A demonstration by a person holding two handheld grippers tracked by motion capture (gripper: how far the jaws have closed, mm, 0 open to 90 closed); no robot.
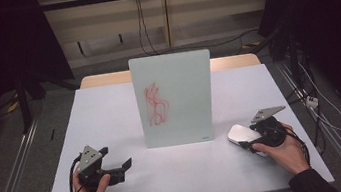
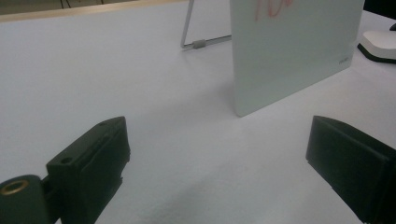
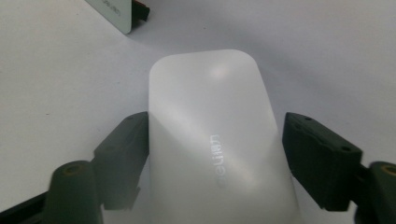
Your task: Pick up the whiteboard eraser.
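Observation:
A white glass board stands upright on the middle of the table, with a red scribble on its face. At the right a white eraser lies flat on the table. My right gripper is shut on it. In the right gripper view the eraser sits between the two jaws of that gripper, and both pads meet its long sides. My left gripper rests low at the left, held in a hand. It is open with only bare table between its jaws.
The white tabletop has a wooden strip along its far edge. A wire stand props the board from behind. The eraser shows past the board's right edge. Dark frames, rails and cables surround the table.

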